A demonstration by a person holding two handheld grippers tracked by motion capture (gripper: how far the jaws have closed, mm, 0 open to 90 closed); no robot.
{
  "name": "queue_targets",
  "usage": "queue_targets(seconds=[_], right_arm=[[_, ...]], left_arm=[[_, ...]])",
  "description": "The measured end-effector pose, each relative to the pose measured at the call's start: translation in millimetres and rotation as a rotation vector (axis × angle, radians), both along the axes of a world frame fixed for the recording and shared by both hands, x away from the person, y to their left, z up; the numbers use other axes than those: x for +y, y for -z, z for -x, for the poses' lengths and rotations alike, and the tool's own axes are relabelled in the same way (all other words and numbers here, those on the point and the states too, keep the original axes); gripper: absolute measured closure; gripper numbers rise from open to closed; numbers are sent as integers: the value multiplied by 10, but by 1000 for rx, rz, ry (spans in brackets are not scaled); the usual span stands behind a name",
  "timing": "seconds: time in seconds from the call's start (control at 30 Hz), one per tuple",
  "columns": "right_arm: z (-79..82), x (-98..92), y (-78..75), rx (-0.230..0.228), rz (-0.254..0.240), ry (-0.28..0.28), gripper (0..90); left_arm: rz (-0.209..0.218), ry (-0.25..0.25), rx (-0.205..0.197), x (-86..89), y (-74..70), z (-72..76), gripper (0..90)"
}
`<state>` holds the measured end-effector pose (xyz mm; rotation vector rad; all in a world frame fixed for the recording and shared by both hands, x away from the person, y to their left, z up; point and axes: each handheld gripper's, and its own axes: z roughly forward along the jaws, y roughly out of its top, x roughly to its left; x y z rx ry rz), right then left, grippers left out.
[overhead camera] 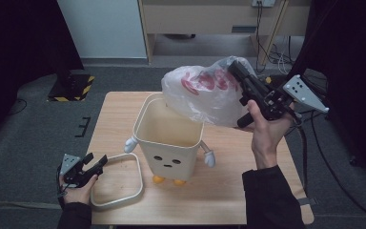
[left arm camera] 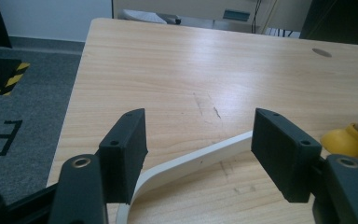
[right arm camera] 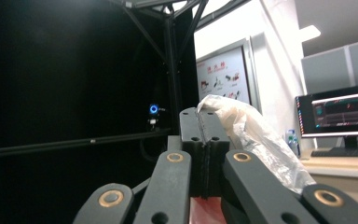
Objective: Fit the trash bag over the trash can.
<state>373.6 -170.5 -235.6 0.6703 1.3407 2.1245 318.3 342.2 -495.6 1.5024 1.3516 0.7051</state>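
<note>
A cream bin with a drawn face, small arms and orange feet stands open at the table's middle. Above its far right corner hangs a white plastic bag with red print. My right gripper is shut on the bag's top edge and points up and away. In the right gripper view the shut jaws pinch the crinkled bag. My left gripper rests open at the front left. Its jaws straddle one side of a cream rectangular ring, and the pads do not press on it.
The cream ring lies flat on the wooden table left of the bin. An orange foot of the bin sits close to my left gripper's right jaw. Grey carpet and a black and yellow base lie beyond the table's left edge.
</note>
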Motion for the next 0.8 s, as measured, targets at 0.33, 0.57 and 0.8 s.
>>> queue_targets(seconds=[0.33, 0.57, 0.8], right_arm=[[-74, 211, 138, 54, 66, -48, 900], [-122, 310, 243, 89, 124, -77, 900], [-132, 316, 265, 111, 174, -90, 900]], left_arm=[[18, 17, -63, -55, -162, 36, 354], [44, 43, -164, -148, -441, 112, 357], [88, 93, -260, -301, -774, 218, 372]])
